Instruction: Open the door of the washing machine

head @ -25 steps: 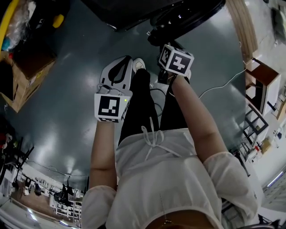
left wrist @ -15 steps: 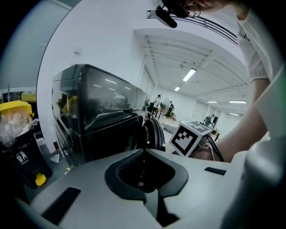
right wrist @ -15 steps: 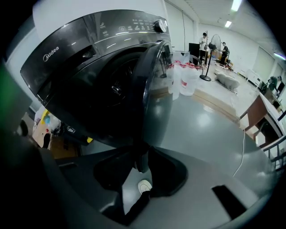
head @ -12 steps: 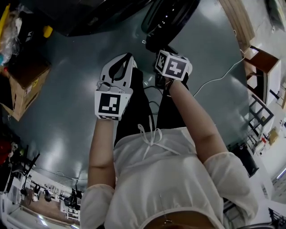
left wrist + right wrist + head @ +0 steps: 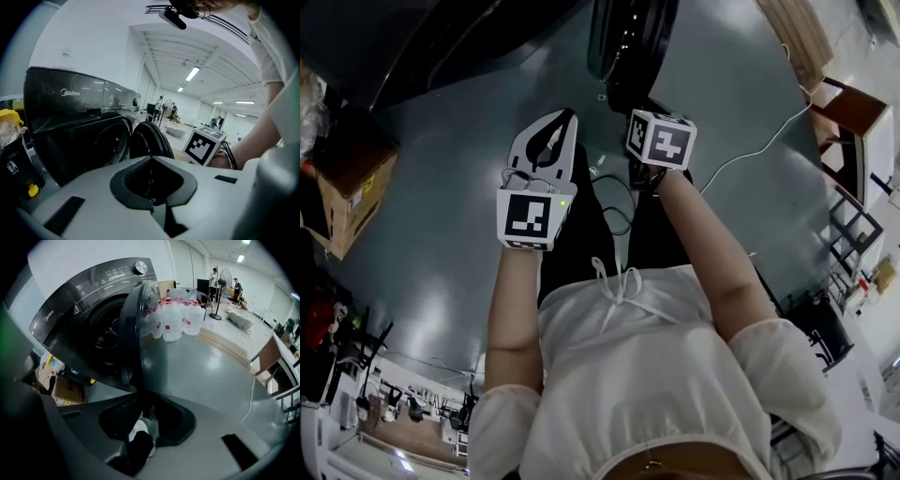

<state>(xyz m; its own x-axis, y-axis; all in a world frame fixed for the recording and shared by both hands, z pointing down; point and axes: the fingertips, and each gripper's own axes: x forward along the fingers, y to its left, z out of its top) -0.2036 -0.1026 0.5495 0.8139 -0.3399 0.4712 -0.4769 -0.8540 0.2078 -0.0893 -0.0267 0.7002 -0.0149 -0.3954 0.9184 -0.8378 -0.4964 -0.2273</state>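
Note:
The dark washing machine (image 5: 89, 301) stands with its round door (image 5: 136, 333) swung wide open, seen nearly edge-on. In the head view the door (image 5: 623, 42) lies at the top, just beyond both hands. My white left gripper (image 5: 570, 116) is shut and empty, pointing toward the drum opening (image 5: 101, 145). My right gripper (image 5: 144, 398) points steeply down under its marker cube (image 5: 661, 139), and its jaws have just been closing. Only a shoe and the floor show through its hollow. Its dark tips merge with the door's lower edge, so any gap is hidden.
A cardboard box (image 5: 352, 192) sits on the floor at left. A white cable (image 5: 750, 155) runs toward wooden furniture (image 5: 853, 141) at right. Several water jugs (image 5: 173, 317) stand behind the door. The person's legs and feet are directly below the grippers.
In the head view the washing machine and door have drifted left and the door looks narrower, more edge-on. The box has slid lower. Both grippers keep the same spots before the body.

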